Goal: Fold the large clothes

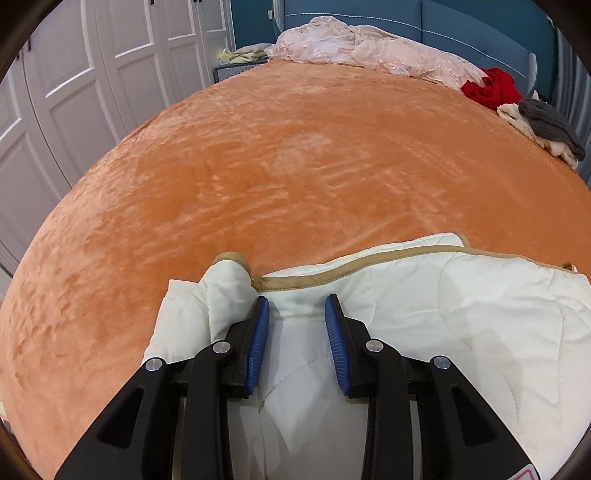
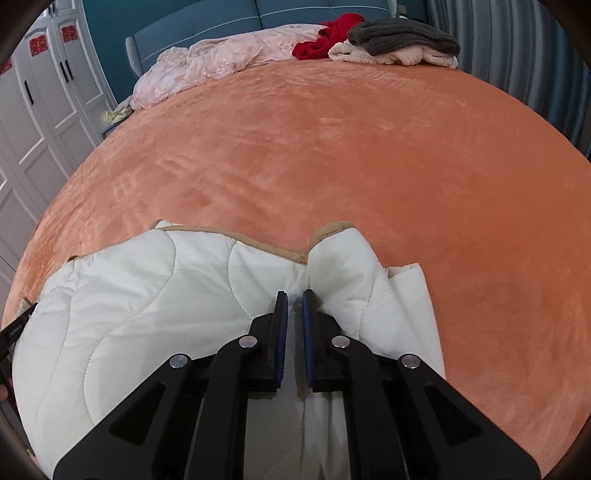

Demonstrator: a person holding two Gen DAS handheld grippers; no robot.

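A white quilted garment with tan trim (image 1: 424, 306) lies bunched at the near edge of an orange bed cover (image 1: 277, 166). It also shows in the right wrist view (image 2: 147, 302). My left gripper (image 1: 297, 306) is over the garment's left end, its blue-padded jaws apart with fabric lying between them, not pinched. My right gripper (image 2: 294, 299) is over the garment's right end. Its jaws stand close together with a narrow gap, and a fold of white fabric runs between them.
A pink lace blanket (image 1: 369, 48) lies crumpled at the far end by the blue headboard (image 1: 461, 22). Red (image 2: 325, 37), cream and grey clothes (image 2: 399, 40) are piled at the far right. White wardrobe doors (image 1: 74, 92) stand to the left.
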